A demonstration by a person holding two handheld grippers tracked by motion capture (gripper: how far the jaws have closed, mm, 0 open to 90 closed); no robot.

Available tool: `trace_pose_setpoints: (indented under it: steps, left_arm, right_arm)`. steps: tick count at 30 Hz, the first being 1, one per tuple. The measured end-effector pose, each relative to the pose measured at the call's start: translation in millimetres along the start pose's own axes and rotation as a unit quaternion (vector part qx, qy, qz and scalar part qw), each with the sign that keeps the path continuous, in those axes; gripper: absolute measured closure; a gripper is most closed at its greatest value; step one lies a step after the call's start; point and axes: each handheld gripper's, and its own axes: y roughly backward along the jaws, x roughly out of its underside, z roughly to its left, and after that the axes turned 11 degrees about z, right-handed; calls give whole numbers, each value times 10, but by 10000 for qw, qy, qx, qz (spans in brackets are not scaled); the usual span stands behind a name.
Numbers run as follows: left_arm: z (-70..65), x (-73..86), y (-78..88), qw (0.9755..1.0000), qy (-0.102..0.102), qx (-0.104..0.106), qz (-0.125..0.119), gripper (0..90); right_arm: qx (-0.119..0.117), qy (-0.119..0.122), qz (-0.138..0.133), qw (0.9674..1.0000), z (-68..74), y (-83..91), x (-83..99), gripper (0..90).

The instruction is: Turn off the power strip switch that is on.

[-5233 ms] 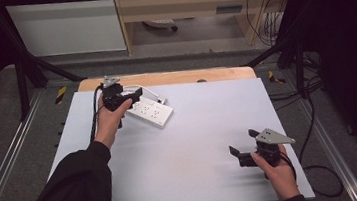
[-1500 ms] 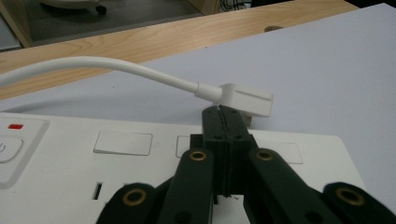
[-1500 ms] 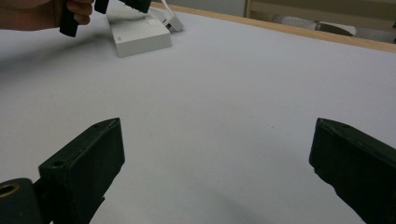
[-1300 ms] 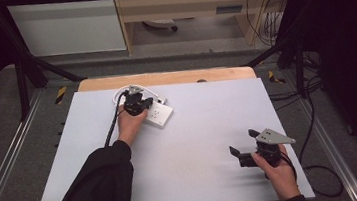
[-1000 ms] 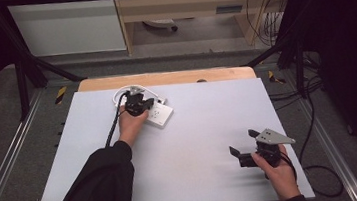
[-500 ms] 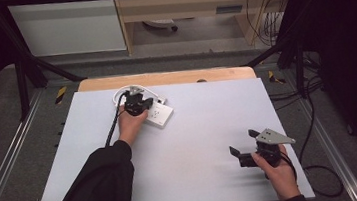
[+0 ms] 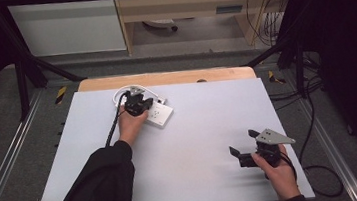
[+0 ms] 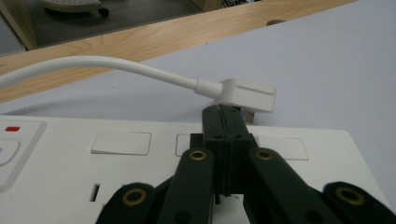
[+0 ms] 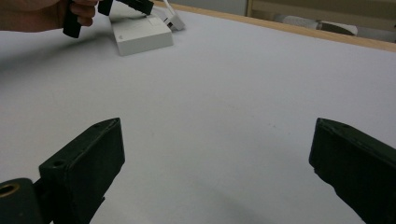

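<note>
At the left we saw the left claw (image 7: 138,103) held over the white power strip (image 7: 159,114), its black jaws pressed flat together with nothing between them. In the left gripper view the clenched tips (image 8: 223,122) sat just in front of a white plug (image 8: 246,94), which stood at the far edge of the strip's top face; whether the tips touched the plug we could not tell. The plug's white cable (image 8: 107,65) curved away to the left of the claw, across the grey surface (image 7: 204,128) toward its wooden far edge (image 7: 164,78). Beneath the claw the strip's top showed flat rectangular covers (image 8: 121,143) and, far to the left, a small red mark (image 8: 12,128). The person's left hand (image 7: 131,126) gripped the claw from behind, with a dark sleeve (image 7: 100,189) running back to the near edge. Further right, well apart from the strip, the right claw (image 7: 246,148) rested low over bare surface in the right hand (image 7: 279,174), its jaws spread wide and empty. In the right gripper view the two pads (image 9: 84,163) stood far apart, with the strip (image 9: 140,33) small and distant beyond them.
</note>
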Motion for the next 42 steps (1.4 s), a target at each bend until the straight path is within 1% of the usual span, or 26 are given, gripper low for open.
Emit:
trace_pose_setpoints:
  steps: [16,22,23,32,33,34,35,39,42]
  left_arm:
    - [8,4,6,10000,13,17,9,900]
    - [4,4,6,10000,-19,-3,15,900]
    - [8,2,6,10000,-60,-25,8,900]
    - [-7,6,19,9999,-77,-31,73,900]
    - [-11,6,19,9999,-95,-36,83,900]
    - [-29,11,9,9999,-121,80,94,900]
    - [-29,11,9,9999,-121,80,94,900]
    - [-112,-5,-10,9996,-263,-29,123,900]
    - [-115,-3,-23,9996,-263,-57,68,900]
  right_arm:
    - [2,6,10,10000,2,-1,0,38]
    - [0,9,8,10000,5,-1,0,39]
    - [0,9,8,10000,5,-1,0,39]
    - [4,16,7,10000,6,0,0,38]
    - [2,12,5,10000,6,0,-1,39]
    - [3,14,6,10000,6,0,-1,39]
    - [3,14,6,10000,6,0,-1,39]
    - [4,11,6,10000,6,0,0,39]
    - [5,10,5,10000,5,4,1,39]
